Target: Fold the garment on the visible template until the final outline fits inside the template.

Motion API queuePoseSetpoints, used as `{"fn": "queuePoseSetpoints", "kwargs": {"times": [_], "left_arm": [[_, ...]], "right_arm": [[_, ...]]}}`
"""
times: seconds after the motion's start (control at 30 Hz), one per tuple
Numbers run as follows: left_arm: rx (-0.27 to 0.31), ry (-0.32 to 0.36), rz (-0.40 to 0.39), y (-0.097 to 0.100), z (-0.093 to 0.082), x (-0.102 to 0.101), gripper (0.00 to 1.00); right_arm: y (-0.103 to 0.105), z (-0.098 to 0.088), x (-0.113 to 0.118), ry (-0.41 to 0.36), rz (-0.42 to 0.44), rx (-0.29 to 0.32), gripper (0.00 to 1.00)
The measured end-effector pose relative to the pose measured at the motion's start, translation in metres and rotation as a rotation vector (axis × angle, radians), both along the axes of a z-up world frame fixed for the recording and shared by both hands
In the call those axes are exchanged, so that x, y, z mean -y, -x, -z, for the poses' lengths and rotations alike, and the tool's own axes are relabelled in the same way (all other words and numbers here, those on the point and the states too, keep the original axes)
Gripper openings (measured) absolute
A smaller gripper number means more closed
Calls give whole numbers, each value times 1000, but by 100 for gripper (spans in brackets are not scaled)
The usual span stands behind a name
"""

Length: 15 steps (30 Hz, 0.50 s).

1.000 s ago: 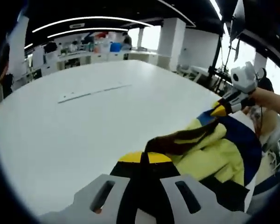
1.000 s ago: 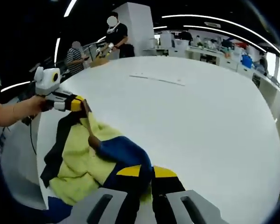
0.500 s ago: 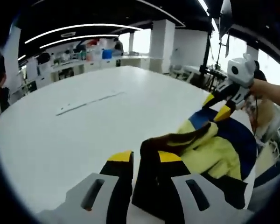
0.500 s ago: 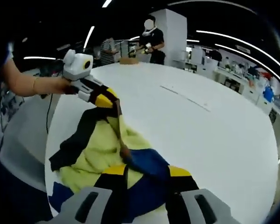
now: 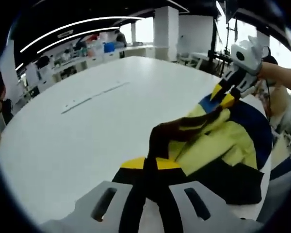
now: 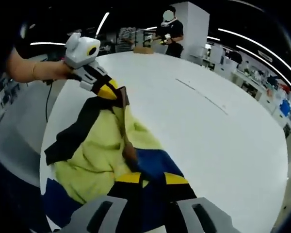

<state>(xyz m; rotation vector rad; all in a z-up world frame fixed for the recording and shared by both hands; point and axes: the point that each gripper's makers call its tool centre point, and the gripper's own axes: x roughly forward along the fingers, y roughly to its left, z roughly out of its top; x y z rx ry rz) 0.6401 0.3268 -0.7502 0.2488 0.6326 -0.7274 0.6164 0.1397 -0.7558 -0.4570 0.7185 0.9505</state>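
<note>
yellow, blue and black garment [image 5: 218, 145] lies bunched on the white table [image 5: 87, 136] near its edge, one dark brown-black corner lifted from the heap. a thin pale line [image 5: 94, 95] is marked on the tabletop well apart from the cloth, farther across.

left gripper [image 5: 150, 165], left gripper view: yellow-tipped jaws pressed together on the dark corner of the garment, the fabric running down between them. half a second ago these jaws stood parted around that cloth; now they are closed on it, as they were a second ago.

right gripper [image 6: 153, 178], right gripper view: jaws nearly together with the blue part of the garment pinched between the yellow tips. half a second ago they were spread wider over the same blue fold.

the right gripper also appears at the upper right of the left gripper view, its tips at the blue and yellow edge of the cloth. the left gripper appears at the upper left of the right gripper view, holding the dark corner raised, with a person's hand [image 6: 43, 70] behind it. the garment looks more stretched between the two grippers than before.

two other people [image 6: 172, 31] stand beyond the far side of the table.
</note>
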Motion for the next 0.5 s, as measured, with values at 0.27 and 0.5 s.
{"fn": "queuePoseSetpoints", "kwargs": {"times": [0.27, 0.5], "left_arm": [[0, 15, -26, 3, -10, -9, 0], [16, 60, -54, 7, -35, -18, 0]], "right_arm": [[-4, -15, -3, -92, 44, -9, 0], [-5, -41, -3, -180, 76, 10, 0]]}}
